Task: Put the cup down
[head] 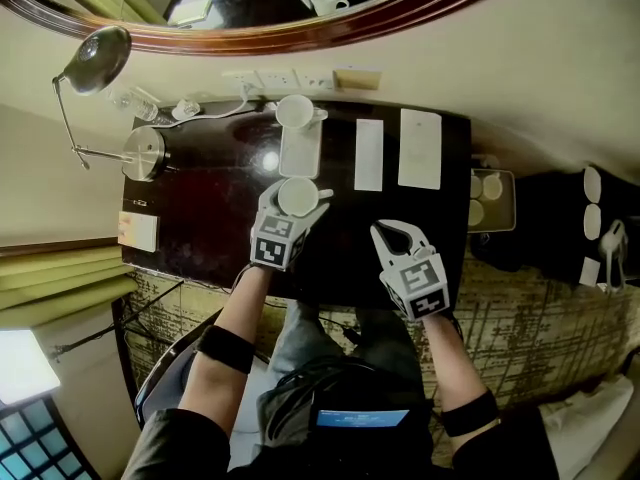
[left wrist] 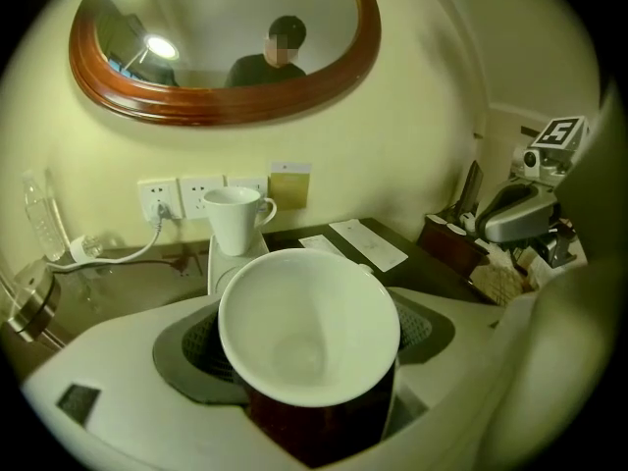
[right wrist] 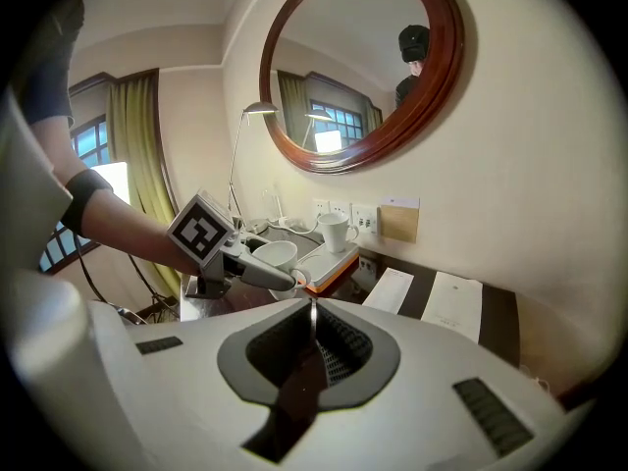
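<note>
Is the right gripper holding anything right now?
No. The right gripper has its jaws closed together with nothing between them; the white cup is gripped by the left gripper.

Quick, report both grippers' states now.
Left gripper: shut on the white cup.
Right gripper: shut, nothing between its jaws.

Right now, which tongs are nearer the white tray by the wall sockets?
Left. The left tongs, gripping a white cup, are at the near end of the tray; the right tongs, shut and empty, are farther back to the right.
</note>
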`<action>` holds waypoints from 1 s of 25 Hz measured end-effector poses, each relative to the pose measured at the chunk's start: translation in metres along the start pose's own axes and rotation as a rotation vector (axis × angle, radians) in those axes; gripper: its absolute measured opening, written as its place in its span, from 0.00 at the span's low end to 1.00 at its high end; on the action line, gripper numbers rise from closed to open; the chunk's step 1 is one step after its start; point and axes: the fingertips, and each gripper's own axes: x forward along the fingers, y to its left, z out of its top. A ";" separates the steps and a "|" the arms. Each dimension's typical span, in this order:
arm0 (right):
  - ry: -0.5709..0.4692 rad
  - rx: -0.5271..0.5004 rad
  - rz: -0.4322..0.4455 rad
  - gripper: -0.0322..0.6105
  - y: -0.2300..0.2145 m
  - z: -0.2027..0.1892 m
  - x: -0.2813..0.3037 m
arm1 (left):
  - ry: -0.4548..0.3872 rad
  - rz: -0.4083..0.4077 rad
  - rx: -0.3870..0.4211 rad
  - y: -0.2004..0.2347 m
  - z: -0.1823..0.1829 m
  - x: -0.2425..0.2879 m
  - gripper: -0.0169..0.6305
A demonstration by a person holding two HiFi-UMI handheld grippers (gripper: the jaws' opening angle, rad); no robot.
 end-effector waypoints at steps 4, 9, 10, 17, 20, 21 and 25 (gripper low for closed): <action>0.006 -0.023 -0.015 0.10 -0.005 -0.007 0.001 | 0.004 -0.017 0.000 -0.012 -0.015 0.002 0.69; 0.020 -0.008 0.016 0.10 0.004 -0.002 0.000 | -0.008 -0.040 0.013 -0.026 -0.029 0.007 0.69; 0.019 -0.007 0.015 0.10 0.003 -0.001 -0.001 | -0.009 -0.042 0.013 -0.028 -0.032 0.009 0.69; 0.025 -0.006 0.005 0.10 -0.002 -0.005 -0.005 | -0.020 -0.044 0.004 -0.037 -0.044 0.017 0.69; 0.033 -0.009 0.004 0.10 -0.002 -0.008 -0.006 | -0.012 -0.046 0.003 -0.040 -0.051 0.020 0.69; 0.034 -0.009 0.003 0.10 -0.002 -0.009 -0.007 | -0.008 -0.046 0.005 -0.041 -0.054 0.022 0.69; 0.031 -0.008 -0.001 0.10 -0.003 -0.009 -0.008 | -0.019 -0.038 0.000 -0.040 -0.056 0.023 0.69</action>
